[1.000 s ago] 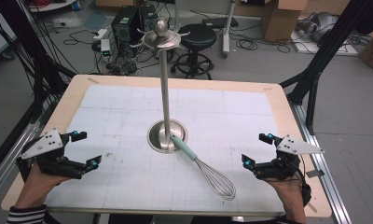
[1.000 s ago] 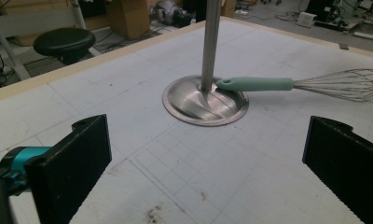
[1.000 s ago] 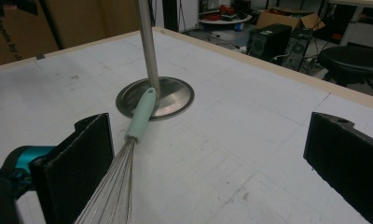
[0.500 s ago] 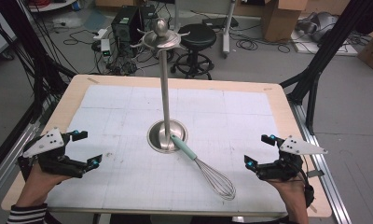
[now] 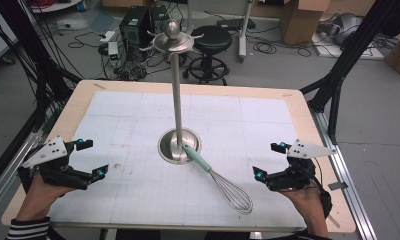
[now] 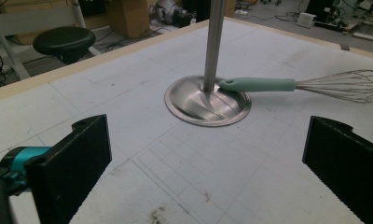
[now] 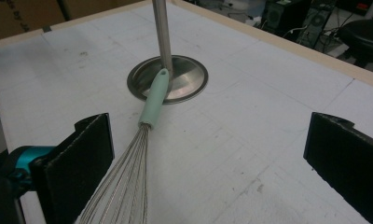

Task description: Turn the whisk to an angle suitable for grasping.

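Tongs (image 5: 90,159) (image 5: 269,161) (both spread wide) rest low, flanking the whisk (image 5: 221,181).

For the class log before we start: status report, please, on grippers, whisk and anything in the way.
Left gripper open, right gripper open, both empty. Whisk flat on the table, handle tip on the stand base. Nothing in the way.

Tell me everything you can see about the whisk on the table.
The whisk lies flat on the white gridded mat, with a mint-green handle that looks like plastic or silicone and a balloon of thin steel wires. The handle's end, which has a small hanging hole, rests on the round metal base of the stand beside its pole. Neither gripper touches it.
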A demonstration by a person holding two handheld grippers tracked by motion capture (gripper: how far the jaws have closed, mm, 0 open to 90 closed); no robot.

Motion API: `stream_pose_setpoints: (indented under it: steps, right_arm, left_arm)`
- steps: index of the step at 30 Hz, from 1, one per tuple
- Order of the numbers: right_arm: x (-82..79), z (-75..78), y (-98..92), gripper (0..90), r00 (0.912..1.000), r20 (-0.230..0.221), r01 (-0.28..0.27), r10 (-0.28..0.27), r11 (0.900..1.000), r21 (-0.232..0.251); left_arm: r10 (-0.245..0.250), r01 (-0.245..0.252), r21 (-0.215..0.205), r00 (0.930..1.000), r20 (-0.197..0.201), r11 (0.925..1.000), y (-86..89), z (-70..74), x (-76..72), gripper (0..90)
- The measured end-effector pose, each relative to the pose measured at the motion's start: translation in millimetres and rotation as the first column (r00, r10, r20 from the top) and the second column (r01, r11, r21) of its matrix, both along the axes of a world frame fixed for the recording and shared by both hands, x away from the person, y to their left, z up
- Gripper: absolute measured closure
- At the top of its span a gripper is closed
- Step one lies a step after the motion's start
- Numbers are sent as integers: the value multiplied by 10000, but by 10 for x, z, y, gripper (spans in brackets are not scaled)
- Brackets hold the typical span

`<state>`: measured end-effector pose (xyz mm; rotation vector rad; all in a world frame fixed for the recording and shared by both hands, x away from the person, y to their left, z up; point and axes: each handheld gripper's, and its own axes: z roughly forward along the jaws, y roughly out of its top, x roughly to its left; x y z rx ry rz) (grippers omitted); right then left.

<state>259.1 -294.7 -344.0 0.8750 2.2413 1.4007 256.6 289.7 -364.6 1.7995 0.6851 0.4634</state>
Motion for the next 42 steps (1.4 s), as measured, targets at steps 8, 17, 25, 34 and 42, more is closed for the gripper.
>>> stream_pose_setpoints:
  steps: [8, 17, 25, 34, 42]
  right_arm:
    - [92, 188, 215, 5, 9975, -347, -643, 613, 9935, -938]
    - [171, 312, 418, 5, 9913, -764, -1181, 1072, 9805, -1571]
    - [293, 371, 642, 5, 9831, -1162, -1637, 1414, 9632, -2132]
    - [429, 444, 925, 5, 9674, -1717, -2288, 1861, 9330, -2776]
    - [494, 471, 1072, 5, 9624, -1919, -2461, 1924, 9166, -3149]
  left_arm:
    - [3, -3, -8, 10000, 1, 10000, -1, -3, -2, 17]
    - [6, -6, 19, 10000, -12, 10000, -1, -4, -5, 17]
    - [-39, 40, 130, 9999, -103, 9999, 7, -21, -13, 17]
    - [26, -24, 143, 9999, -128, 9999, 33, -30, -34, 17]
    - [11, -10, 161, 9999, -120, 9999, 37, -31, -45, 17]
